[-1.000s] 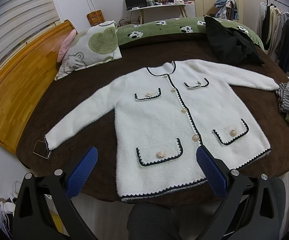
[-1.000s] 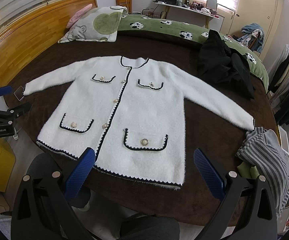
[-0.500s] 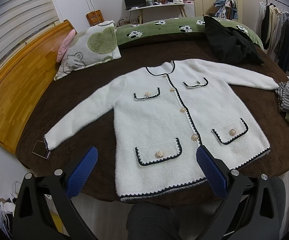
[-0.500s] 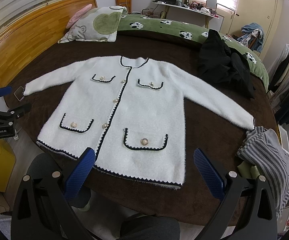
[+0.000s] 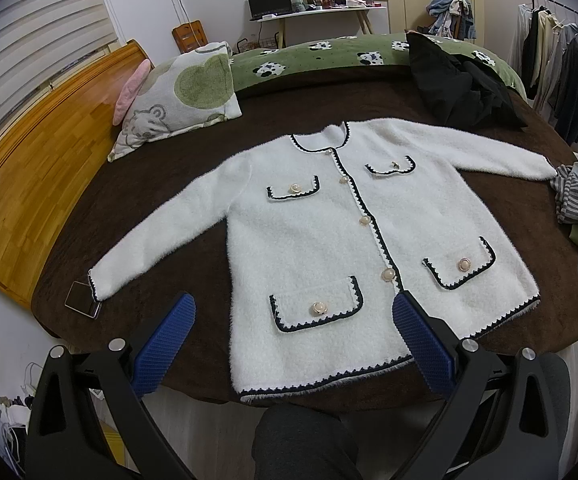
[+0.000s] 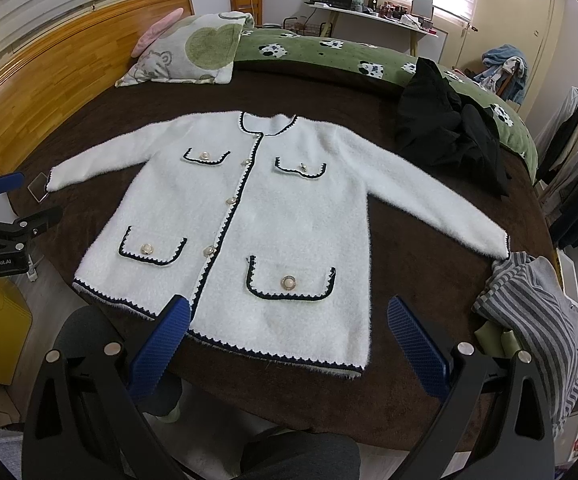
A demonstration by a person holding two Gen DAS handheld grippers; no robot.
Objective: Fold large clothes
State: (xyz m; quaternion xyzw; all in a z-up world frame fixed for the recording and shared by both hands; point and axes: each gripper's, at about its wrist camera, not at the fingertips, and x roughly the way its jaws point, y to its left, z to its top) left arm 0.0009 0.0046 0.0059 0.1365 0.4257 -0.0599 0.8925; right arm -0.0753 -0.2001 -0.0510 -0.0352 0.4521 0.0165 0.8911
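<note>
A white fuzzy cardigan [image 5: 309, 224] with black trim, pearl buttons and patch pockets lies flat, face up and buttoned, on a dark brown blanket [image 5: 149, 184], both sleeves spread out. It also shows in the right wrist view [image 6: 289, 216]. My left gripper [image 5: 293, 320] is open and empty, hovering above the hem near the lower left pocket. My right gripper [image 6: 287, 322] is open and empty, hovering above the hem near the lower right pocket. The left gripper also shows at the left edge of the right wrist view [image 6: 5, 188].
A phone [image 5: 83, 300] lies by the left cuff. A bear pillow [image 5: 185, 96] and wooden headboard [image 5: 29, 168] are at the left. A black garment [image 5: 461, 88] lies at the back right. Striped clothes [image 6: 537, 320] are piled by the right cuff. A green blanket [image 5: 329, 56] lies behind.
Both grippers have barely shifted; the cardigan lies as before and nothing was taken hold of.
</note>
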